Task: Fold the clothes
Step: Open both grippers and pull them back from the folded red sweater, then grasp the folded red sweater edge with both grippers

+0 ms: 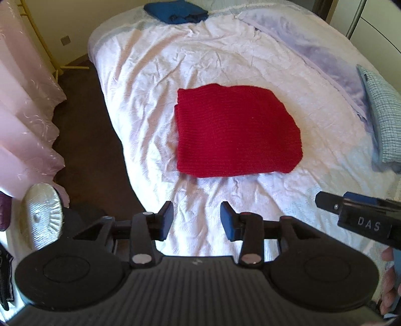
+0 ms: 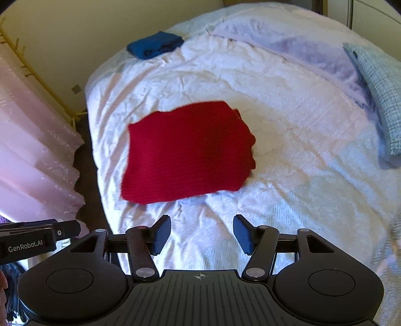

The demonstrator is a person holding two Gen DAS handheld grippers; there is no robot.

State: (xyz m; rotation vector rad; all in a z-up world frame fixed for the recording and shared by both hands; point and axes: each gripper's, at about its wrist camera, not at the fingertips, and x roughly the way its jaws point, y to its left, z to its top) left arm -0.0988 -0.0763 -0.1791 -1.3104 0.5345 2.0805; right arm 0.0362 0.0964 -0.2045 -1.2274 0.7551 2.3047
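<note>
Red knit (image 1: 235, 130) lies folded into a flat square mid-bed (image 1: 140, 82), well ahead of both tools; left gripper (image 1: 196, 220) and right gripper (image 2: 201, 234) hover above the near sheet, jaws apart, empty; judged: fold complete, hands drawn clear.

Red ribbed sweater (image 1: 235, 133), white sheet (image 1: 150, 75), blue cloth (image 1: 175, 11) top, pale blue checked pillow (image 1: 383, 112) right, pink curtain (image 1: 22, 100) left.

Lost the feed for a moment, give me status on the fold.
Left gripper and right gripper open, empty, above the white bedspread. Red knitted garment lies folded flat, untouched. Nothing in the way.
</note>
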